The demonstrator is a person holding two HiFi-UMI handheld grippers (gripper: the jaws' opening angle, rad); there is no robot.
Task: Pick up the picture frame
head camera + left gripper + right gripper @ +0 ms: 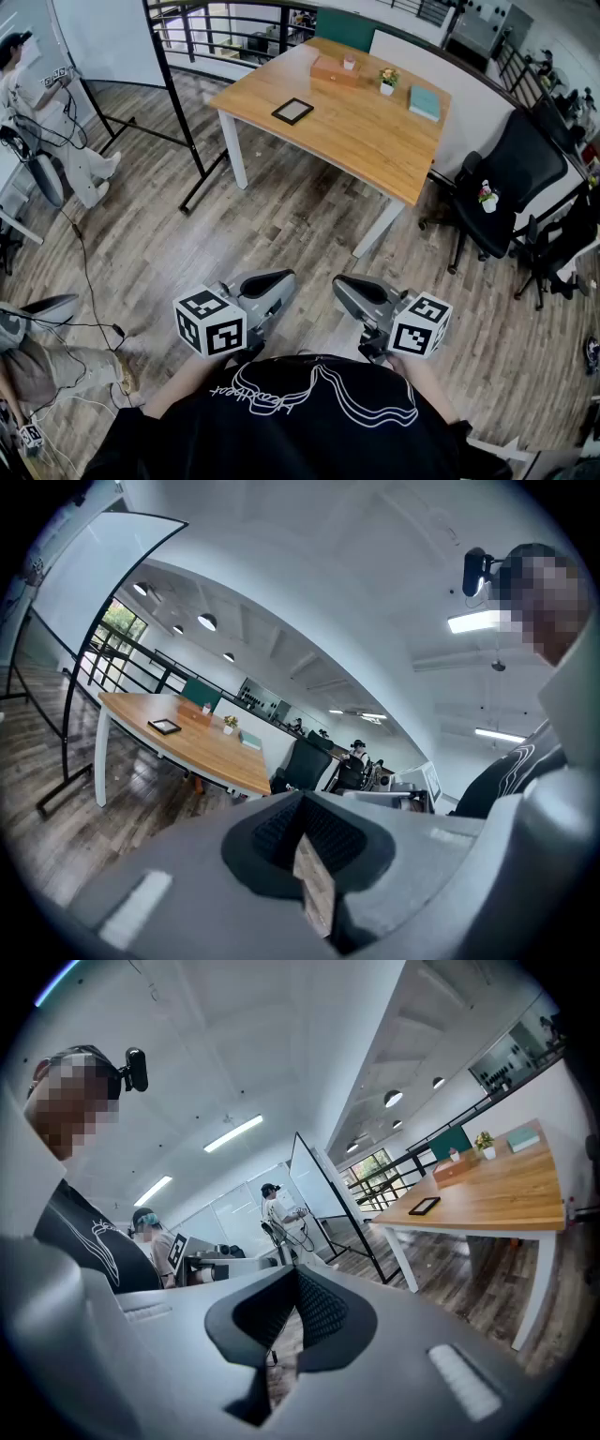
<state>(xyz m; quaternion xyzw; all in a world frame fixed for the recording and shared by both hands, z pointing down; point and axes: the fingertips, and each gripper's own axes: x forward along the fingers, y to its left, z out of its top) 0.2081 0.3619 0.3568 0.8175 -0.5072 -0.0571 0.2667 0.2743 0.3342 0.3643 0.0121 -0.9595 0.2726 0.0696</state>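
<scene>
Picture frame flat on wooden table

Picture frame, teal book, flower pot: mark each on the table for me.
picture frame (292, 111), head view, centre of its panel inside the black border.
teal book (425, 102), head view, middle of its cover.
flower pot (387, 88), head view, white pot below the blooms.
</scene>
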